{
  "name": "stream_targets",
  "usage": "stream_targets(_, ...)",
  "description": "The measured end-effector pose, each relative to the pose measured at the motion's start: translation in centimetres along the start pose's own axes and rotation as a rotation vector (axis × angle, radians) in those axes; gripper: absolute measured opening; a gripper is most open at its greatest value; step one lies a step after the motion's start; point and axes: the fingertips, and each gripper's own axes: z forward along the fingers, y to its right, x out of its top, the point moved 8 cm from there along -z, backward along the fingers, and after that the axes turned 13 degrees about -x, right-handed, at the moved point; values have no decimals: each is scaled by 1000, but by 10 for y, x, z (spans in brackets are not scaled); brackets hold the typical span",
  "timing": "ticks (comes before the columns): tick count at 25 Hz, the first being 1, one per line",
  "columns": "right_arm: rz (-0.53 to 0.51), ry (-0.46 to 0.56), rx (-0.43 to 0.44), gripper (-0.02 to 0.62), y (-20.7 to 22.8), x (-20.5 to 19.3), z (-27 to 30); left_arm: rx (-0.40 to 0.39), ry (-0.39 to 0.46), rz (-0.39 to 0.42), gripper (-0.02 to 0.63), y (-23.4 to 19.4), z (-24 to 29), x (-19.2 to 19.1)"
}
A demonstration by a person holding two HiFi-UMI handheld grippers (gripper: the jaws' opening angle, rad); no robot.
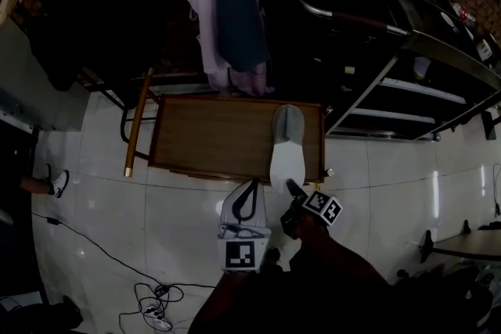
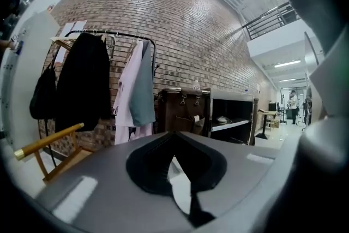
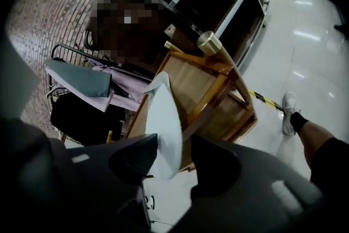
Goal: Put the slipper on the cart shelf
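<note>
A pale slipper (image 1: 287, 145) lies on the wooden cart shelf (image 1: 211, 137), its heel jutting over the near edge. The right gripper (image 1: 293, 187) has its jaws apart around that heel, one touching it, neither squeezing. The left gripper (image 1: 251, 185) is clenched and empty. If the touching jaw catches while withdrawing, it could drag the slipper onto the floor (image 1: 156, 231).

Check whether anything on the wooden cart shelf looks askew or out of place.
The slipper sits at the right end of the cart shelf. Its near end pokes past the front edge, between the parted jaws of the right gripper. Nothing else stands out.
</note>
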Motion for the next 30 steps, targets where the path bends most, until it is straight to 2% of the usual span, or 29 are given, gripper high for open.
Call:
stream_targets(3,-10,10,5,133,-5,0,1,11,4,-6,15,-2,-1,0)
stream_targets(10,-37,36,34,72,-15,-1,-6,35,10,-2,15,-3,-8,-1)
stream_targets(18,-83,91,87,46,-31,3,-36,7,12,39,15,4,0,7)
stream_targets(20,-146,124,98,43,-36,7,-52,-6,20,46,15,8,3,11)
stream_targets(22,-254,183,112,43,-48,16,-72,-16,25,60,15,9,5,14)
stream_targets(26,-484,362,133,43,-81,37,-119,-23,31,80,15,10,7,20)
stream_targets(30,-642,536,187,43,-113,52,-159,-32,37,98,15,16,12,27)
